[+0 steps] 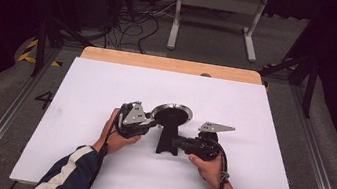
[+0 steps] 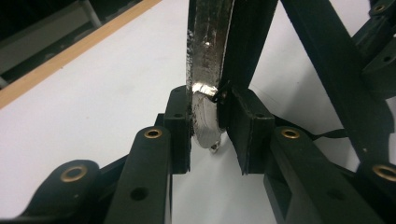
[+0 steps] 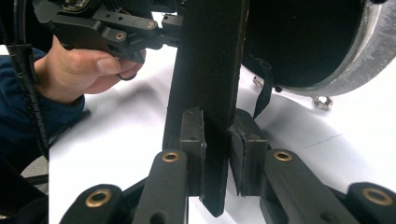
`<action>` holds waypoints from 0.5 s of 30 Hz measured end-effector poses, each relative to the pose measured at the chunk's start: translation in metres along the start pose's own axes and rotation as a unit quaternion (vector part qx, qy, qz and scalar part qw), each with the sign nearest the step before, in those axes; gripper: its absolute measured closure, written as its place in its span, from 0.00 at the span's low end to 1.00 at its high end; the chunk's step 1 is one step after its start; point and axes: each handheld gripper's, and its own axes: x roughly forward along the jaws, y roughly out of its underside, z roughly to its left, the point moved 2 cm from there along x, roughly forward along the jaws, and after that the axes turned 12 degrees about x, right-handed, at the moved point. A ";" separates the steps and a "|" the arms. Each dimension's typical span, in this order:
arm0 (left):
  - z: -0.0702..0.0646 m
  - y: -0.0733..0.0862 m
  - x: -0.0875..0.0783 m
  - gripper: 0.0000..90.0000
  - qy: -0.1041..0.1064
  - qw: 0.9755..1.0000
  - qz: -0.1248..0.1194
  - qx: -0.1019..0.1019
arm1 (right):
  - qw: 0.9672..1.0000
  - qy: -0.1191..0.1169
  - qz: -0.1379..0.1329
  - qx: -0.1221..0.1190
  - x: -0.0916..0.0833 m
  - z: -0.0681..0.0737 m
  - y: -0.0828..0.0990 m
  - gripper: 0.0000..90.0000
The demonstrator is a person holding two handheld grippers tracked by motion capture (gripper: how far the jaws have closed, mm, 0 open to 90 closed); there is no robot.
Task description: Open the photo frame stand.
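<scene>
Fingers [image 2: 180, 126] of both grippers clamp black stand [image 1: 168, 137]; table [image 1: 106, 90] bare w/ cables behind.

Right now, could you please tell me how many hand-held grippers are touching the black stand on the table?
2. The left hand-held gripper clamps the round silver-rimmed dish at the top of the black stand; the right hand-held gripper clamps the stand's flat upright from the right side.

Seen from above, a white worktop [image 1: 95, 164] with a bare wooden far edge carries a black stand [image 1: 168, 142] topped by a round silver-rimmed disc [image 1: 172, 113]. The left gripper [image 1: 149, 122] meets the disc's left rim; the right gripper [image 1: 175, 142] meets the stand's base from the right.
</scene>
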 end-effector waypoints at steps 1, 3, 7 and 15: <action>0.000 0.000 0.001 0.78 -0.002 1.000 0.001 0.000 | 1.000 0.002 0.000 0.000 0.000 -0.001 0.000 0.86; 0.001 -0.001 0.003 0.78 -0.006 1.000 0.003 0.003 | 1.000 0.005 -0.002 0.001 0.000 -0.001 0.000 0.86; 0.002 -0.003 0.007 0.78 -0.010 1.000 0.007 0.005 | 1.000 0.016 -0.001 0.000 0.000 -0.002 0.000 0.85; 0.000 -0.006 0.013 0.78 -0.021 1.000 0.016 0.013 | 0.999 0.047 -0.003 -0.019 -0.001 -0.004 0.001 0.85</action>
